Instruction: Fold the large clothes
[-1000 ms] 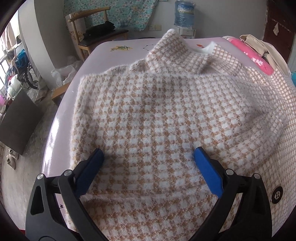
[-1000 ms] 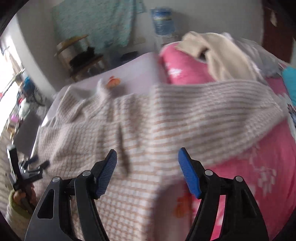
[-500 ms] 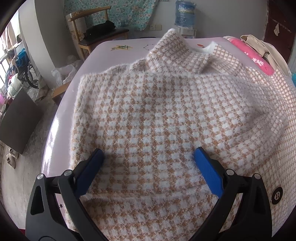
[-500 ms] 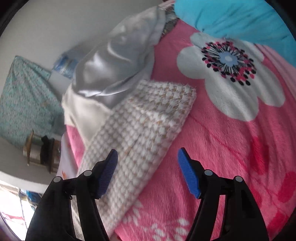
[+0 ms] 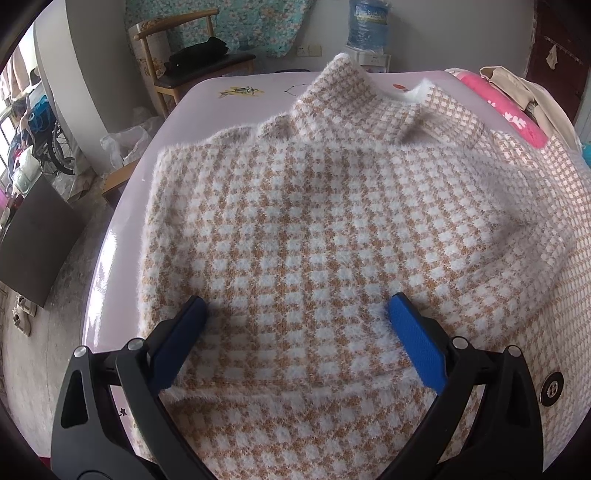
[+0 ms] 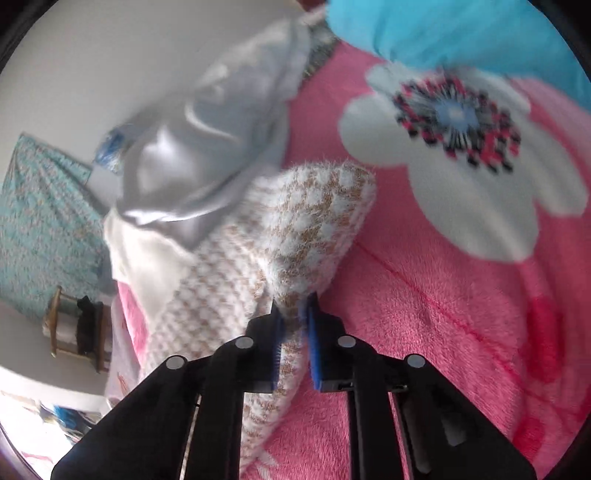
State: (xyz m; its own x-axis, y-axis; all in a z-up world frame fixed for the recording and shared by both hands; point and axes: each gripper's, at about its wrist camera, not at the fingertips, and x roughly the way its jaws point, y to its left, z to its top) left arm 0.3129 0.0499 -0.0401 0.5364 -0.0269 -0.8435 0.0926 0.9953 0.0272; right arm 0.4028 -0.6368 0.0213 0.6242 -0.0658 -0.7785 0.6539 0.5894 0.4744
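Listing from the left edge of the left wrist view: a dark flat panel (image 5: pixel 35 236) leaning near the floor, a wheelchair (image 5: pixel 48 144) behind it by the window, a wooden chair (image 5: pixel 192 62) with dark cloth on its seat, a patterned teal hanging (image 5: pixel 229 22) on the wall, and a water bottle (image 5: pixel 368 22) further right. A pale lilac sheet (image 5: pixel 207 110) covers the near bed surface. The checked fuzzy sweater (image 5: pixel 295 221), tan and white, lies spread flat across it, collar toward the far wall, one sleeve running off to the right over a pink blanket (image 5: pixel 517 122). The left gripper (image 5: pixel 295 314) rests over the sweater's lower part, jaws set wide apart, blue pads (image 5: pixel 417 343) on either side of the fabric and clamping nothing.

Right wrist view, left to right: silvery satin cloth (image 6: pixel 207 147), then the sweater's sleeve end (image 6: pixel 314 229) lifted off the pink blanket with its large white flower print (image 6: pixel 461 177), a bright blue cushion (image 6: pixel 461 29) above. The right gripper (image 6: pixel 293 332) has its jaws nearly together, pinching a fold of the sleeve between the pads.
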